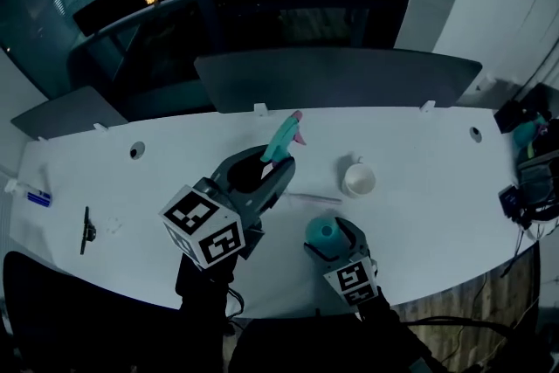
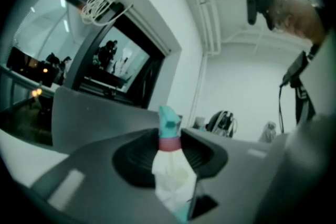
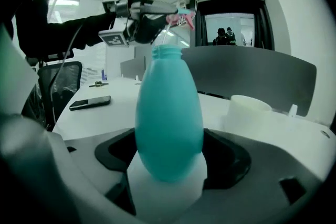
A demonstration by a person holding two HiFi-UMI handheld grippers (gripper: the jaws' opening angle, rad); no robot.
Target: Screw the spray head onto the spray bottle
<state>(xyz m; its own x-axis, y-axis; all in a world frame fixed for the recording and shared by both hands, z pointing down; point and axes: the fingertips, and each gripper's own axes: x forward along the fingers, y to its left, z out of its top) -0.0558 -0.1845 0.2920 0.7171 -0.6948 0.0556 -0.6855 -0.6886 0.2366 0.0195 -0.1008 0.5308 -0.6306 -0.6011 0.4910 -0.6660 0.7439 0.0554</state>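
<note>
My left gripper (image 1: 275, 157) is raised above the white table (image 1: 131, 188) and is shut on the spray head (image 1: 285, 138), teal with a pink nozzle. In the left gripper view the spray head (image 2: 169, 162) stands between the jaws, its pink ring and teal tip pointing away. My right gripper (image 1: 330, 236) is shut on the teal spray bottle (image 1: 324, 232) near the table's front edge. The right gripper view shows the bottle (image 3: 169, 118) upright with its neck uncapped; the left gripper (image 3: 149, 16) holds the spray head (image 3: 181, 14) above and beyond it, a thin tube hanging down.
A white cup (image 1: 359, 179) stands just behind the bottle, right of centre. A dark phone (image 3: 90, 103) lies on the table's left part. A black tool (image 1: 86, 230) and a small blue item (image 1: 38, 198) lie far left. Grey partitions (image 1: 336, 74) line the back; devices (image 1: 528, 183) crowd the right end.
</note>
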